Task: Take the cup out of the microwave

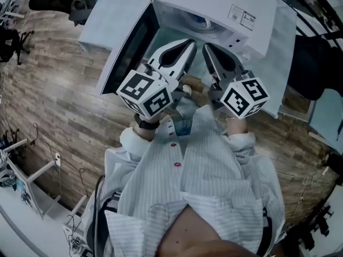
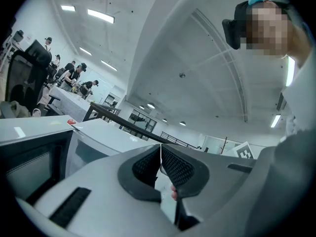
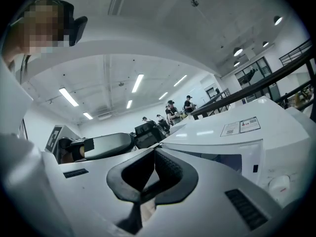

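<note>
Microwave (image 1: 214, 7) boxy, white; left gripper (image 2: 161, 148), right gripper (image 3: 155, 151): ribbed pads (image 2: 178, 168) together.

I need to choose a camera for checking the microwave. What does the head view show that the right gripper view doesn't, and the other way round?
Head view only: the microwave with its door open, the wooden floor, the person's striped shirt. Right gripper view only: ceiling lights, people in the background, a close look at the right gripper with its jaws shut on nothing. Both: the white microwave with its top label, and the left gripper.
</note>
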Available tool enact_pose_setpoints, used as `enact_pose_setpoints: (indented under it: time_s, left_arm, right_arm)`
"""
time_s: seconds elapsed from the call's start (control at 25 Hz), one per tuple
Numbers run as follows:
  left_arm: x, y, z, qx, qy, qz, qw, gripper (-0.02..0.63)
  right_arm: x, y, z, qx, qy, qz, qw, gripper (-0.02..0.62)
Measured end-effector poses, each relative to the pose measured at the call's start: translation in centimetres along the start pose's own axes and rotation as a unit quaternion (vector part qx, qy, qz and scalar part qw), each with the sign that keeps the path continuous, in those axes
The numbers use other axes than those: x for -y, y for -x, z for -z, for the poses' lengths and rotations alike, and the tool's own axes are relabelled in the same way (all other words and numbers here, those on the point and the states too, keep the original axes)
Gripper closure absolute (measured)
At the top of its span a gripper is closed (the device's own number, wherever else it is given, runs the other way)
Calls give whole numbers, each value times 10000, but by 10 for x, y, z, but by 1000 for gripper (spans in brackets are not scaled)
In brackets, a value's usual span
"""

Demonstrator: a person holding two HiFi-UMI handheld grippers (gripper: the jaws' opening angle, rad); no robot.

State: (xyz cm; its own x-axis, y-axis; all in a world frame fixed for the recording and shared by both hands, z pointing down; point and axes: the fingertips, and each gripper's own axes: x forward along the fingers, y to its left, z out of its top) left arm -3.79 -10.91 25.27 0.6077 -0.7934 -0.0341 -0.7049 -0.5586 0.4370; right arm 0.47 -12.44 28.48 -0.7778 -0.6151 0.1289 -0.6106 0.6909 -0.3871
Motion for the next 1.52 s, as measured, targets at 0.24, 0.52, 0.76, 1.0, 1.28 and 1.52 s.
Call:
enact_pose_setpoints:
  time_s: [0.24,0.52,0.76,1.0,1.28,1.52]
  left_arm:
    - [-15,-32,-5,-18,-35,17,10000,591]
    - [-28,-54,-5,-69,-29,-73,9999,591]
    - [-37,-71,-3,-209,-21,-75,9998,591]
    - [-45,-84,-3,-337,16,23,9994,591]
    - [-58,-92,-5,-504,65,200,9985,591]
    - [-64,-91,-2,-604,92,262,9978,591]
  right_arm:
    - [25,-18,-11,-7,-9,-24,10000,560]
    - [47,-28,-22,32,-35,-47,10000,560]
    - [59,-35,-28,27,-20,-16,10000,561]
    - [65,-45,-28,-3,-79,59,10000,560]
    - [72,-53,-33,62,-137,312,9994,560]
    - [72,-53,-31,58,-92,479,9988,560]
